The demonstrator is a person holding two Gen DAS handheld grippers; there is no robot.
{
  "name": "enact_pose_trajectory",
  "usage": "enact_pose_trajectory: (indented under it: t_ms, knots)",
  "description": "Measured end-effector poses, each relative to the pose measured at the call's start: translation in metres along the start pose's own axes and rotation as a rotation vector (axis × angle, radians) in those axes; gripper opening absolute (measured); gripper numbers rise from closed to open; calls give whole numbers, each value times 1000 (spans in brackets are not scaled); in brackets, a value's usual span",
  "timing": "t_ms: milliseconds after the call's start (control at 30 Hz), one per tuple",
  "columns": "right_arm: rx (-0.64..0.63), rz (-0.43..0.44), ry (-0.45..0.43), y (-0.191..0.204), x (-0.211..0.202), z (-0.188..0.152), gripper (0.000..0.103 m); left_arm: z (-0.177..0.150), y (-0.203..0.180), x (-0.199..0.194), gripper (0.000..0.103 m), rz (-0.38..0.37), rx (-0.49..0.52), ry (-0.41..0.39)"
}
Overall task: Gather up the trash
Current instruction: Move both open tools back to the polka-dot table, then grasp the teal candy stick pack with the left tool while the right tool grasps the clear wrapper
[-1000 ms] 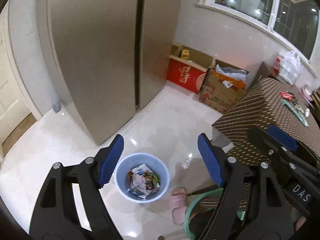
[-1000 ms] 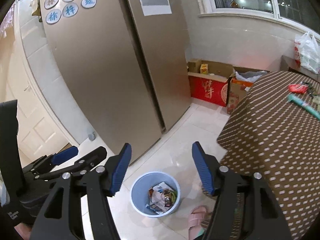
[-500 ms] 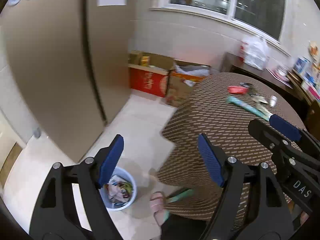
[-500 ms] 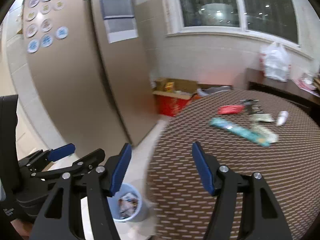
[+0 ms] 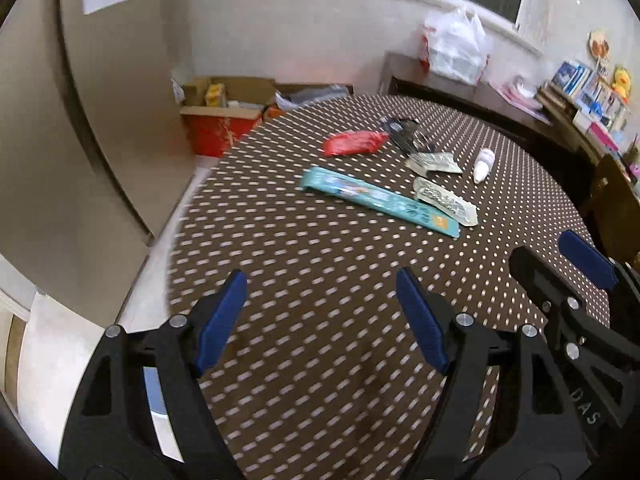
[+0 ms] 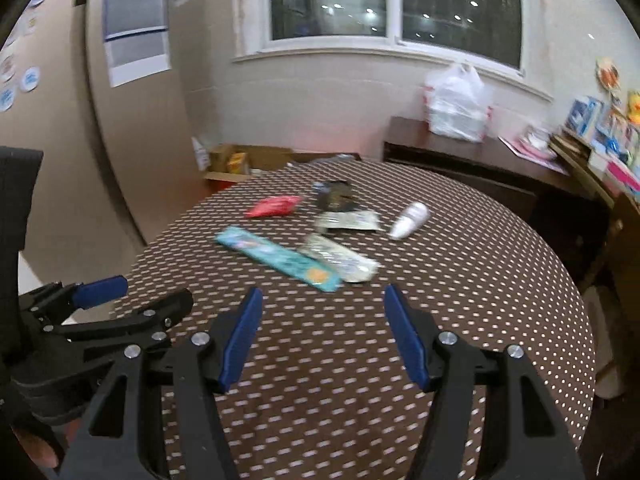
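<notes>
Trash lies on a round brown dotted table [image 5: 320, 280]: a long teal wrapper [image 5: 380, 200] [image 6: 276, 258], a red packet [image 5: 354, 143] [image 6: 274, 206], two silvery wrappers [image 5: 446, 200] [image 6: 340, 258], a dark packet [image 5: 404, 130] [image 6: 336, 196] and a small white bottle [image 5: 484, 164] [image 6: 410, 220]. My left gripper [image 5: 320, 312] is open over the table's near part, well short of the trash. My right gripper [image 6: 322, 330] is open too, nothing between its fingers, just short of the teal wrapper. A sliver of the blue bin [image 5: 154, 392] shows by the table's edge.
The fridge [image 5: 100, 120] stands at the left. Cardboard boxes [image 5: 224, 116] sit on the floor behind the table. A dark sideboard [image 6: 460, 156] under the window carries a white plastic bag [image 6: 456, 108] and books. A chair [image 5: 612, 200] stands at the table's right.
Both grippers have swung right from above the blue bin on the floor to over the table, bringing the trash into view. Their jaws have kept the same width.
</notes>
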State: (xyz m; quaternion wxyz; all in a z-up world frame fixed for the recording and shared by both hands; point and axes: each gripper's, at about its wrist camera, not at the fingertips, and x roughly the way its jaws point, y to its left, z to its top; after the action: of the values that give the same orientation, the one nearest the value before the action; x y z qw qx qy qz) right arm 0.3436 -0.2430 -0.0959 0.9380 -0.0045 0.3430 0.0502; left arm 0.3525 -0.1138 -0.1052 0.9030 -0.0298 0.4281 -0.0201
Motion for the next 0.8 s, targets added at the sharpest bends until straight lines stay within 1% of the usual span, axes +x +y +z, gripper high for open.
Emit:
enact_pose_trajectory:
  t_ms: [167, 233, 400, 533, 600, 667, 767, 800]
  knots:
    - [11, -31, 41, -28, 31, 3, 63, 21, -12, 27, 77, -14, -31, 35]
    - [21, -30, 56, -32, 45, 5, 63, 30, -15, 41, 77, 21, -46, 57]
    - [54, -10, 99, -46, 78, 11, 63, 47, -22, 72, 77, 62, -87, 98]
    - [69, 1, 101, -52, 82, 15, 62, 54, -28, 88, 77, 80, -95, 99]
    - [58, -3, 104, -55, 86, 19, 63, 59, -29, 93, 77, 66, -117, 85]
    - [53, -1, 111, -55, 89, 22, 63, 62, -31, 100, 79, 63, -142, 98]
    - [53, 0, 118, -56, 92, 25, 63, 66, -42, 107, 80, 88, -104, 90]
    - [54, 5, 121, -55, 93, 25, 63, 66, -46, 108, 79, 84, -85, 86]
